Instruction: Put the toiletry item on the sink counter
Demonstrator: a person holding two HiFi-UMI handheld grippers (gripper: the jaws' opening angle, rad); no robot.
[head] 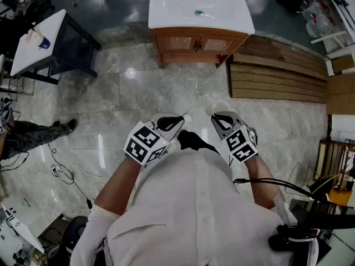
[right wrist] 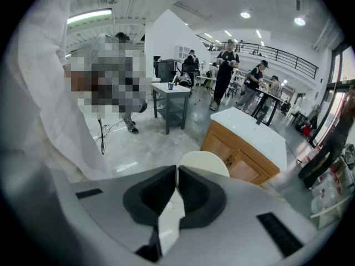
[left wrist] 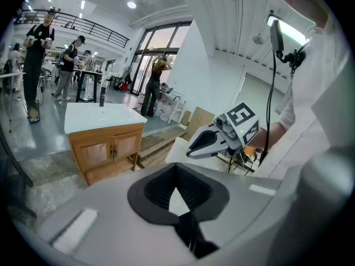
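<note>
The toiletry item (head: 220,106) is a white piece with a rounded end. It sticks out past the tips of my right gripper (head: 219,117), which is shut on it. In the right gripper view its round end (right wrist: 204,160) shows beyond the pads and a white strip runs between them at my right gripper (right wrist: 176,176). My left gripper (head: 180,119) is held beside it at chest height, its jaws meeting at the tips (left wrist: 177,179). From there I see the right gripper (left wrist: 191,151) and the white item (left wrist: 175,148). The white sink counter (head: 199,7) on a wooden cabinet stands ahead across the floor.
A dark-framed side table (head: 39,40) with a white top holds a blue-capped object at the left. Wooden decking (head: 277,73) lies right of the cabinet. Cables (head: 61,173) trail on the marble floor. A bystander's legs (head: 33,134) are at the far left.
</note>
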